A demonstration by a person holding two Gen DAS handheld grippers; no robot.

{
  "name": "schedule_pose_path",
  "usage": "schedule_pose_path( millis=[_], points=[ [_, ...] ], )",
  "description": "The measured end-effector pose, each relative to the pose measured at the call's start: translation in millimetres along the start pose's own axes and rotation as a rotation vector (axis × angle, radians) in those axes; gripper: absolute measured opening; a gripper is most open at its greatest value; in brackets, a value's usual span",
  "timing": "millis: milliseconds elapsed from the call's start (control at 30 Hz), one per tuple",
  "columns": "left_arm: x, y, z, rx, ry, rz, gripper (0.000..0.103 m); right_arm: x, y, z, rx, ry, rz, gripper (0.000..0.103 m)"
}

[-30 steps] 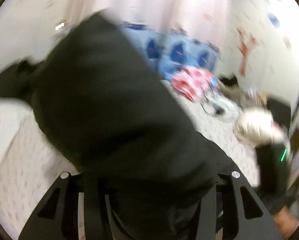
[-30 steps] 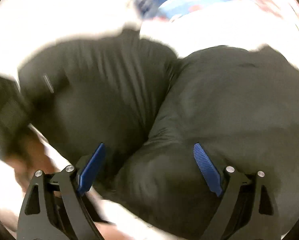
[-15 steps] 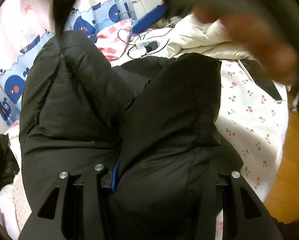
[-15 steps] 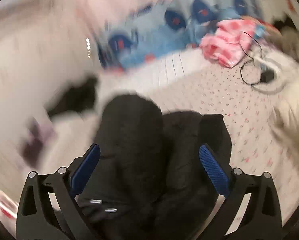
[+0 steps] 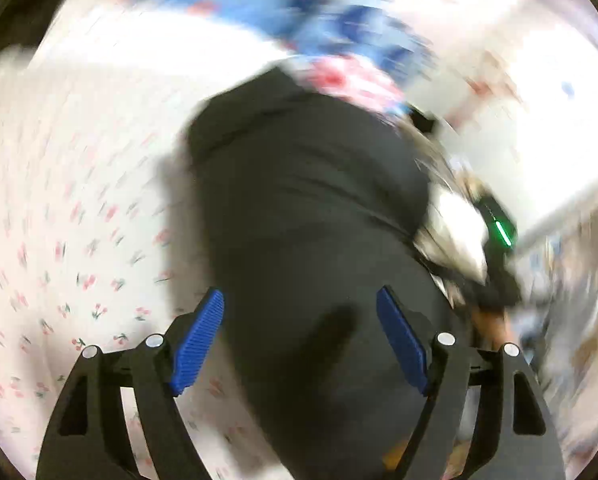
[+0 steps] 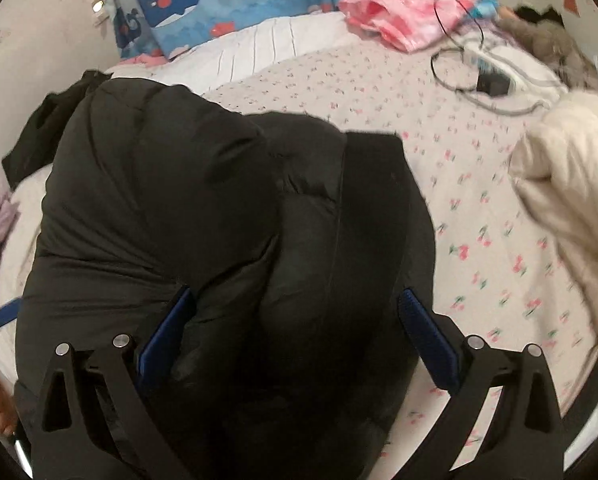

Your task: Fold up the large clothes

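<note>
A large black puffer jacket [image 6: 227, 216] lies bunched on the cherry-print bed sheet [image 6: 479, 216]. It also shows in the blurred left wrist view [image 5: 307, 208]. My right gripper [image 6: 295, 336] is open, its blue pads spread just above the jacket's near end. My left gripper [image 5: 301, 340] is open too, with its blue pads wide apart over the jacket, gripping nothing.
A cream padded garment [image 6: 571, 184] lies at the right. A pink checked cloth [image 6: 407, 12], black cables with a charger [image 6: 487, 80] and whale-print bedding [image 6: 227, 4] sit at the bed's far end. A dark garment [image 6: 47, 128] lies at the left.
My left gripper has let go of the jacket and opened; its view swung quickly. The jacket has dropped onto the bed, and my right gripper has stayed open above it.
</note>
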State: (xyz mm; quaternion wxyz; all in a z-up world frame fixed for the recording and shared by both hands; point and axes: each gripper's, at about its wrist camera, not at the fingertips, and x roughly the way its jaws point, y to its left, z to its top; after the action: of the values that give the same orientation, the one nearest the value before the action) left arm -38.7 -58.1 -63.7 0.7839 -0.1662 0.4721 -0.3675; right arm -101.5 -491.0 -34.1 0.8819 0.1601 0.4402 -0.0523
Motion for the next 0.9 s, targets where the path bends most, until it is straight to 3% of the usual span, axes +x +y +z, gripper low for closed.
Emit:
schedule_pose_path(
  millis=[67,167,367,467,567,633,733,833,900],
  points=[
    [31,26,3,-0.092,0.028,-0.042,0.082,-2,3,-9,0.04,-0.01,0.023,0.096],
    [62,22,-9,-0.149,0.035,-0.149,0.086,7,-3,-14,0.095,-0.021,0.051,0.096],
    [55,-46,-5,0.081,0.011,-0.058,0.087,25,-11,-31,0.263,-0.064,0.239,0.097],
    [22,-57,-6,0.177,-0.041,-0.003,0.087,35,16,-36,0.292,-0.072,0.36,0.097],
    [-12,-51,3,0.27,-0.075,0.117,0.087,54,57,-44,0.265,-0.039,0.459,0.097],
    [-17,-33,9,0.277,-0.028,0.201,0.087,62,78,-46,0.211,-0.014,0.447,0.097],
    [-13,10,12,0.207,0.065,0.287,0.087,55,88,-42,0.138,0.013,0.376,0.097],
    [-10,8,3,0.244,0.041,0.334,0.087,28,79,-33,0.127,0.021,0.283,0.097],
    [-4,-1,-1,0.28,0.009,0.366,0.087,-5,82,-22,0.088,-0.07,0.198,0.097]
  ],
)
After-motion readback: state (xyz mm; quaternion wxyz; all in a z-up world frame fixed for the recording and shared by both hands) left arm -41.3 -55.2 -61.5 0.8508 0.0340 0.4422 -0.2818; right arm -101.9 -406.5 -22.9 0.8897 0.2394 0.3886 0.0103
